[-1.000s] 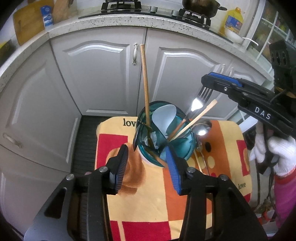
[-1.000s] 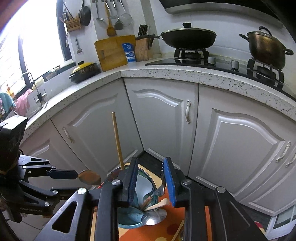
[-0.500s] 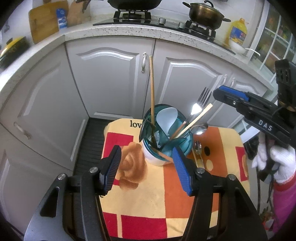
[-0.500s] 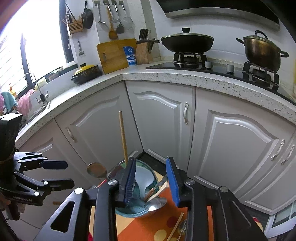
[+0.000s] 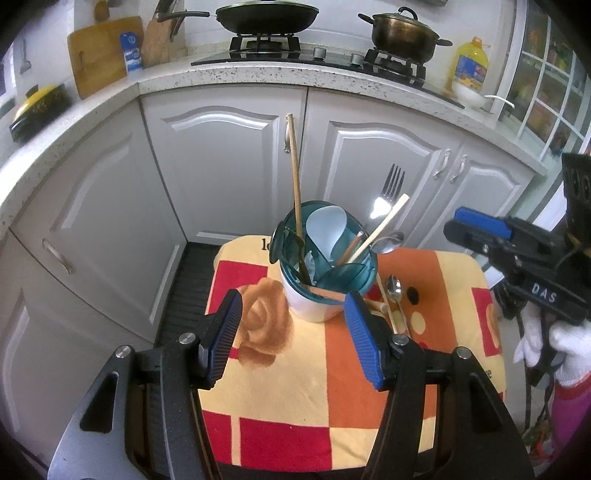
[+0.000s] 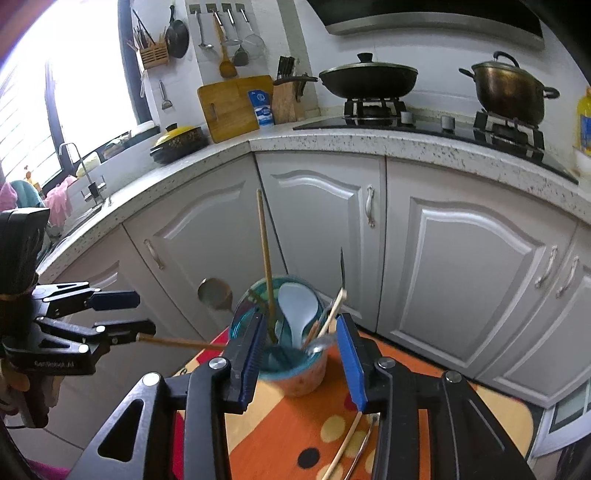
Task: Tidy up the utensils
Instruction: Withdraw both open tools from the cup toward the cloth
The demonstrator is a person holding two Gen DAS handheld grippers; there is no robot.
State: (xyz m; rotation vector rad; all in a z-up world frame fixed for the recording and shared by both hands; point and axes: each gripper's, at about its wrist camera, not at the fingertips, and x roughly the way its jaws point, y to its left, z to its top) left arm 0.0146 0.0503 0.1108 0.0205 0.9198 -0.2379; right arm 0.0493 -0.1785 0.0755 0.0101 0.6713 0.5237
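The holder [image 5: 325, 280], a white cup with a teal rim, stands on the tabletop [image 5: 332, 387], which is covered by a cloth patterned in red, orange and cream. It sits toward the far side of the cloth, in front of the grey cabinets [image 5: 229, 166]. Inside it are a tall wooden stick [image 5: 294, 166] standing nearly upright, a pale spoon [image 5: 327, 230] with its bowl up, a fork [image 5: 388, 195] with tines up, a light chopstick [image 5: 380, 232] leaning right, and a metal spoon [image 5: 388, 242] at the rim.

On the cloth just right of the holder lie another metal spoon [image 5: 394, 288] and a chopstick [image 5: 388, 306], side by side.

The left gripper [image 5: 291, 332] hovers near the holder with its blue fingers [image 5: 225, 336] spread wide, the holder seen between them but beyond their tips. In the right wrist view, a wooden ladle [image 6: 177, 343] reaches from the tip of one left finger toward the holder, its bowl raised behind; whether that finger bears on it cannot be told.

The right gripper [image 6: 301, 358] is held to the right of the tabletop by a white-gloved hand [image 5: 565, 339]. Its fingers [image 6: 351, 362] are apart and empty, framing the holder in its own view.

Behind, the counter carries a wok [image 5: 266, 16], a pot [image 5: 404, 33], an oil bottle [image 5: 471, 62] and a cutting board [image 5: 99, 55].
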